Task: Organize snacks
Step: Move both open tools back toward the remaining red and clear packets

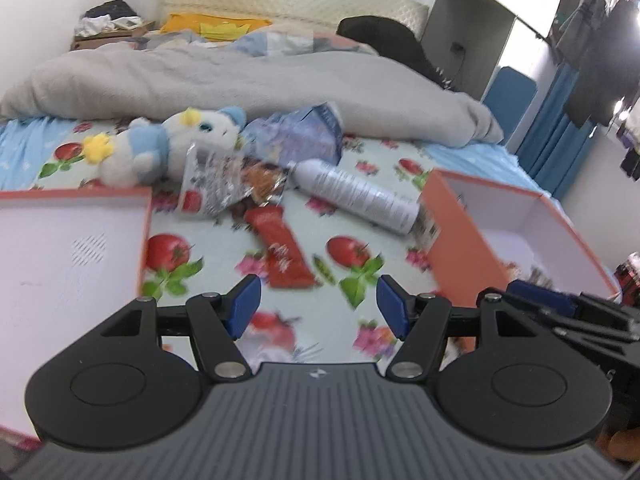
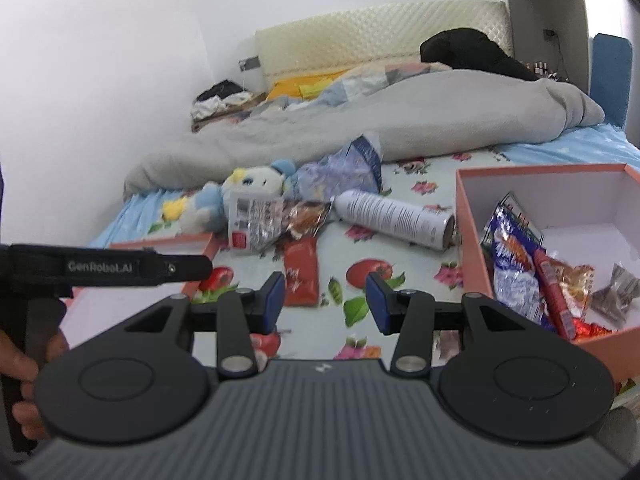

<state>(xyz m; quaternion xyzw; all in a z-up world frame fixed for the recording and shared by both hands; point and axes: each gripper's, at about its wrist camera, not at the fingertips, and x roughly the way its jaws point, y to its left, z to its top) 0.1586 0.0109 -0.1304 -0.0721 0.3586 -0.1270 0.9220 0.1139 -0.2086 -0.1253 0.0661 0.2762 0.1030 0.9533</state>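
Note:
A red snack packet [image 1: 282, 248] [image 2: 302, 276] lies on the flowered sheet, just ahead of both grippers. Behind it sit a clear foil wrapper [image 1: 212, 184] [image 2: 256, 220] and a crumpled blue bag [image 1: 296, 136] [image 2: 344, 168]. My left gripper [image 1: 319, 306] is open and holds nothing, and the packet is just beyond its tips. My right gripper [image 2: 326, 300] is open and empty too, with the packet off its left finger. The orange box [image 2: 472, 240] [image 1: 460, 232] on the right holds several snacks, among them a blue packet [image 2: 516, 268].
A white spray can [image 1: 356, 194] [image 2: 396, 216] lies beside the box. A plush toy [image 1: 160, 148] [image 2: 240, 188] rests to the left, near the shallow orange tray [image 1: 60, 280] [image 2: 160, 246]. A grey blanket [image 1: 240, 76] is heaped behind. A hand [image 2: 20, 360] holds the left gripper's handle.

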